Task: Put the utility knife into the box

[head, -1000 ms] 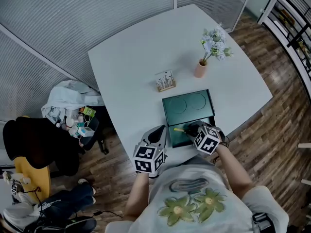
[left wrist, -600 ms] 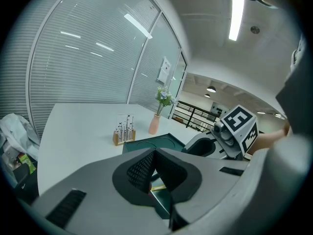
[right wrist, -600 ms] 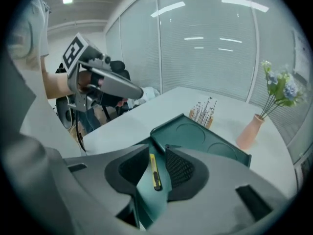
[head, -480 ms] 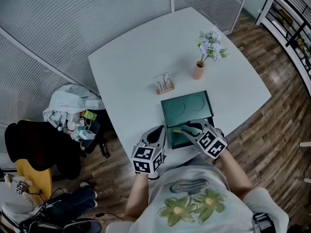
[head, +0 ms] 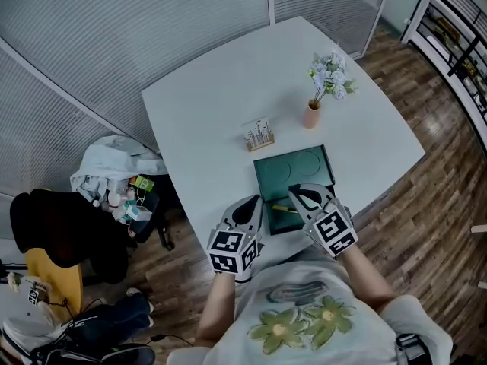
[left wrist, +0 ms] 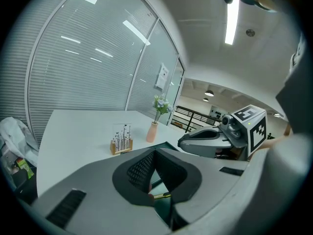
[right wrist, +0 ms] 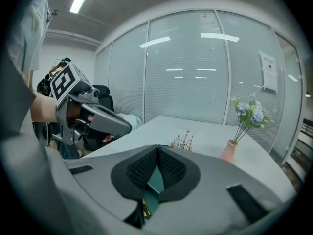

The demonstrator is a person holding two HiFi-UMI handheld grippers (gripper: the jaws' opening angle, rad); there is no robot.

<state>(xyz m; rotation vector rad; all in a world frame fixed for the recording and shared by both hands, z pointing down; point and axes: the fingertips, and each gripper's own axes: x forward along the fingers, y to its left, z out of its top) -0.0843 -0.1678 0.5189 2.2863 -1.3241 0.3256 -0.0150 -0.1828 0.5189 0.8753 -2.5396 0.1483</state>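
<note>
A yellow utility knife [head: 281, 207] lies inside the dark green box [head: 263, 179], which stands open at the table's near edge. My right gripper [head: 298, 191] hovers just above the box, right of the knife. Its jaws have just been closing and are shut with nothing between them [right wrist: 157, 146]. The knife [right wrist: 145, 207] shows below them. My left gripper [head: 255, 201] hangs over the box's left edge, shut and empty [left wrist: 155, 151], with the knife [left wrist: 161, 196] visible beneath it.
A pink vase with pale flowers [head: 313, 114] and a small wooden stand of thin tools [head: 259, 134] stand behind the box on the white table [head: 213, 97]. Bags and clutter [head: 114, 181] sit on the floor to the left.
My right gripper has lifted up out of the box and closed its jaws, leaving the knife lying inside. The left gripper has risen slightly.
</note>
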